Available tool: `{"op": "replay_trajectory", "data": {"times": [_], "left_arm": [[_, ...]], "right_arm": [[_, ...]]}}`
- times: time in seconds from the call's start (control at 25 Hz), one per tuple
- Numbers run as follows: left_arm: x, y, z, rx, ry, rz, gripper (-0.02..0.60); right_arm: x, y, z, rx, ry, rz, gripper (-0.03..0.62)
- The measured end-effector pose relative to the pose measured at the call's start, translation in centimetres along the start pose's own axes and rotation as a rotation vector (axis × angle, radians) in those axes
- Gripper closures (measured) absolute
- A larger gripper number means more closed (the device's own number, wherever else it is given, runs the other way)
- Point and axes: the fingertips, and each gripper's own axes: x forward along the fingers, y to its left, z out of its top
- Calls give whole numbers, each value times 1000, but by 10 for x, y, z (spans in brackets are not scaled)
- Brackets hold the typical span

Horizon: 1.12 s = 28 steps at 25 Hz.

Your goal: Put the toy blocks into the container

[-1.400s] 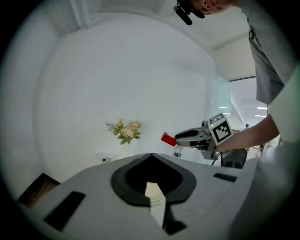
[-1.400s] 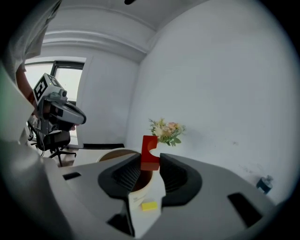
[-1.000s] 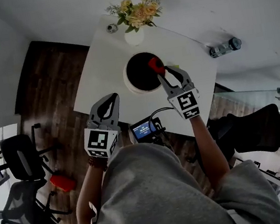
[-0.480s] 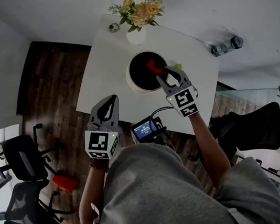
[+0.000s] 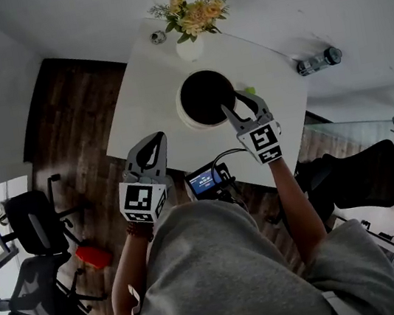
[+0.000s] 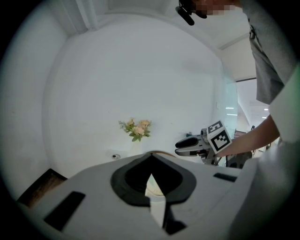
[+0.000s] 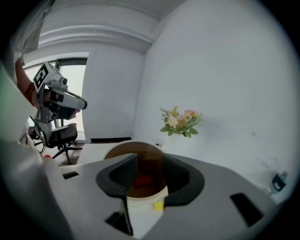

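The round container (image 5: 184, 118), white outside and dark inside, stands on the white table (image 5: 140, 87). My right gripper (image 5: 240, 104) hovers at its near right rim. Its jaws are opening and nothing is between them. In the right gripper view, the right gripper (image 7: 150, 161) looks down into the container (image 7: 140, 206), where a red block (image 7: 143, 179) lies on the bottom. A small yellow-green block (image 5: 250, 92) sits on the table beside the container, and shows as a yellow block (image 7: 158, 205) between the jaws. My left gripper (image 5: 154, 138) hangs shut and empty over the table's near edge.
A white vase of flowers (image 5: 189, 23) and a small round object (image 5: 157, 38) stand at the table's far side. A bottle (image 5: 316, 62) lies beyond the right corner. A small screen (image 5: 203, 182) sits near my body. Office chairs (image 5: 28, 219) stand on the floor at left.
The red block that the right gripper held over the container is gone from its jaws and now lies inside. The right jaws have spread apart. The left gripper has stayed put.
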Motion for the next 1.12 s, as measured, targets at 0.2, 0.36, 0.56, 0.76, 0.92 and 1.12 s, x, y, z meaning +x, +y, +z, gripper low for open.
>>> {"op": "replay_trajectory", "data": {"times": [0.2,0.36,0.56,0.76,0.92,1.12], "left_arm": [[4,-8,-2,10,10,-10,575],[8,-18,-6,22,24,-27,575],[11,-31,-7,39,38,-35,575],[12,-40,-11,47,56,-37,575],[13,-43,-16,52,73,-29,575],[13,-44,-17,56,80,-16,575]], "right_arm": [[-21,-34,8,10,-44,-62,439],[-35,-66,3,-39,-38,-95,442],[-43,-97,-24,-96,10,-120,447],[-29,-120,-83,-34,111,-129,445],[-11,-125,-128,37,177,-121,445],[9,-127,-171,69,240,-117,446]]}}
